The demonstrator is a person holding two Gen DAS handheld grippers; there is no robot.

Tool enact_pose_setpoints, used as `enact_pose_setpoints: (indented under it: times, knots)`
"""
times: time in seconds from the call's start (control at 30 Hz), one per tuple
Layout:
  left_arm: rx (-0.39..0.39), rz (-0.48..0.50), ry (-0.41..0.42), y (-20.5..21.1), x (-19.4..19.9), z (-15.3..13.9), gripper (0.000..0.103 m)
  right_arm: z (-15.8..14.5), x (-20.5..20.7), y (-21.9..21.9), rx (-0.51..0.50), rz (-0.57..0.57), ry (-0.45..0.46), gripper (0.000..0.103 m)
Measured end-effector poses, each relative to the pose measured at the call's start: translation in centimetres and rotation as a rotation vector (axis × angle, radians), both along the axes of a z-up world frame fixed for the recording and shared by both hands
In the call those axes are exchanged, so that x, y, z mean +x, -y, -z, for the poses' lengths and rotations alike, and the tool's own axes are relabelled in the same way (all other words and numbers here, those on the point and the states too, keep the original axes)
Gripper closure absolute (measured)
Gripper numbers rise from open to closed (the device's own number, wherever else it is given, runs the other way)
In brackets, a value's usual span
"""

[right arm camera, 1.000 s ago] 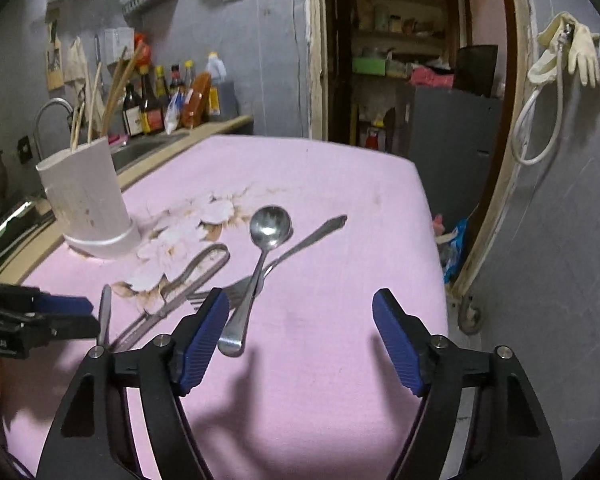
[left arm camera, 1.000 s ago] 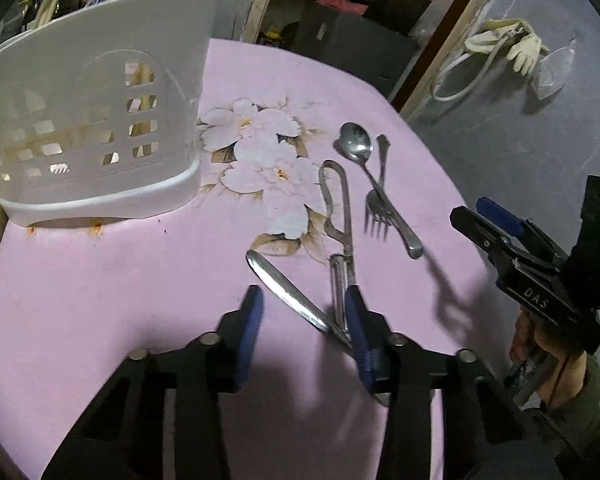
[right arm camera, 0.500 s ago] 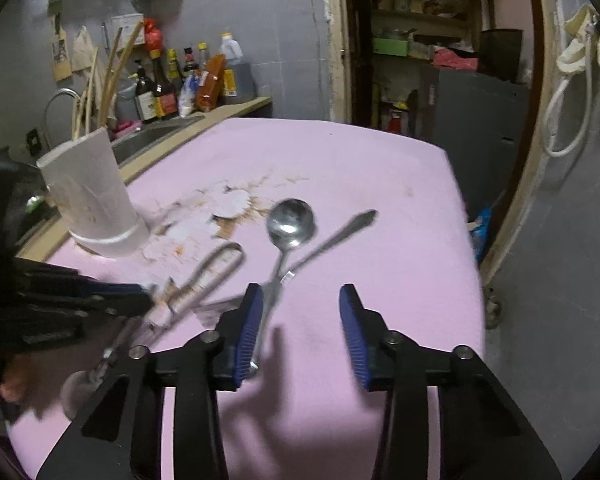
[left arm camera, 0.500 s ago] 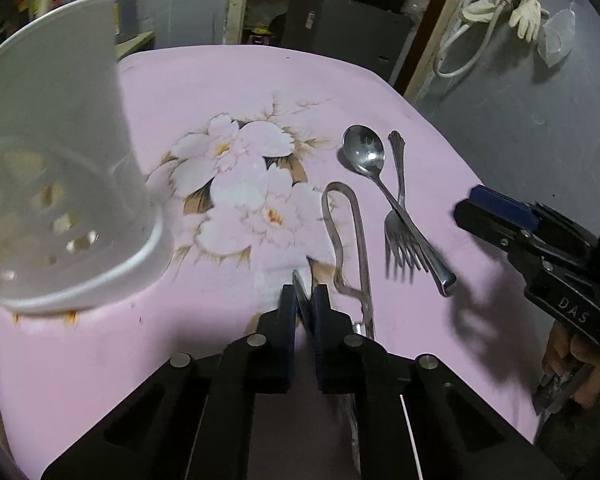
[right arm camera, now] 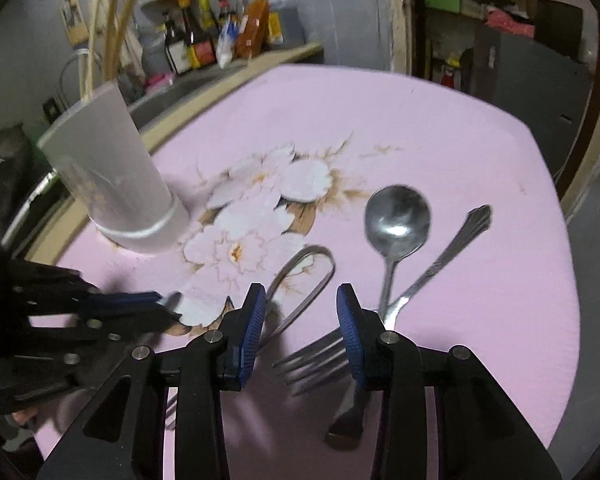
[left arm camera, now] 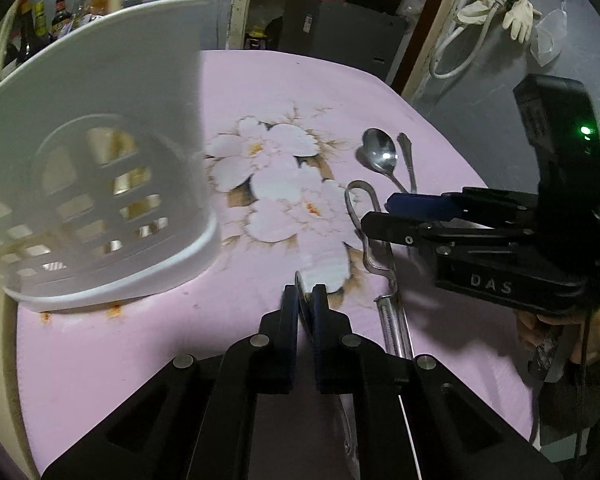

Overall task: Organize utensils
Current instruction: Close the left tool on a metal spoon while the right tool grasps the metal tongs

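My left gripper [left arm camera: 303, 300] is shut on a table knife [left arm camera: 302, 285], whose blade tip sticks out between the pads; the white slotted utensil holder [left arm camera: 100, 168] stands to its left. My right gripper [right arm camera: 301, 320] is open, low over the fork [right arm camera: 320, 356] tines. The spoon [right arm camera: 396, 220] lies across the fork, with its bowl far from me. Metal tongs [right arm camera: 300, 280] lie to the left of them. In the left wrist view the spoon [left arm camera: 380, 154] and tongs [left arm camera: 370, 232] lie right of centre, with the right gripper [left arm camera: 396, 214] over them.
The pink flowered tablecloth [right arm camera: 380, 128] covers the table. Bottles [right arm camera: 220, 40] and a sink counter stand beyond the far left edge. A dark cabinet [left arm camera: 352, 36] stands behind the table. Gloves [left arm camera: 512, 16] hang on the right wall.
My left gripper shut on the knife and lifted it towards the holder. My right gripper narrowed and moved down over the fork and tongs.
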State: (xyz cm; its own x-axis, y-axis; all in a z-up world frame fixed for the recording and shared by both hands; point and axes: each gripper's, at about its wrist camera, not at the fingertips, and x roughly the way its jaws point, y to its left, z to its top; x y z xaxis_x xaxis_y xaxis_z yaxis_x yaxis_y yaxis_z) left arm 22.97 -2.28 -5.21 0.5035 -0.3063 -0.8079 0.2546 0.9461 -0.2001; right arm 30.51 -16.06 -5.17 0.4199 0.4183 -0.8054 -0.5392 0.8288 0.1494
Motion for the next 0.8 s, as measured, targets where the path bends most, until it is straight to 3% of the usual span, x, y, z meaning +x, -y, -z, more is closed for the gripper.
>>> enact_pose_setpoints:
  times: [0.17,0.33,0.43,0.53,0.63,0.8]
  knots:
    - [-0.053,-0.002,-0.021,-1.3,-0.1,-0.2,0.098,0.1,1.2,-0.7,0.028,0.023,-0.090,0.065]
    - [-0.088,0.010,-0.052,-1.7,-0.6,-0.3,0.096,0.0,0.8,-1.4,0.009,0.021,-0.087,0.060]
    - [-0.109,0.015,-0.074,-2.1,-1.2,-0.5,0.089,0.0,0.3,-1.5,-0.006,0.013,-0.080,0.060]
    - [-0.113,0.024,-0.076,-2.5,-2.2,-1.0,0.071,-0.1,-0.5,-1.4,-0.031,-0.006,-0.066,0.060]
    - [-0.099,0.028,-0.084,-2.4,-2.6,-0.9,0.068,0.0,-1.1,-1.4,-0.042,-0.018,-0.055,0.060]
    - [0.007,0.062,-0.097,-1.3,-3.4,-0.8,0.068,0.0,-2.0,-1.2,-0.055,-0.041,-0.021,0.068]
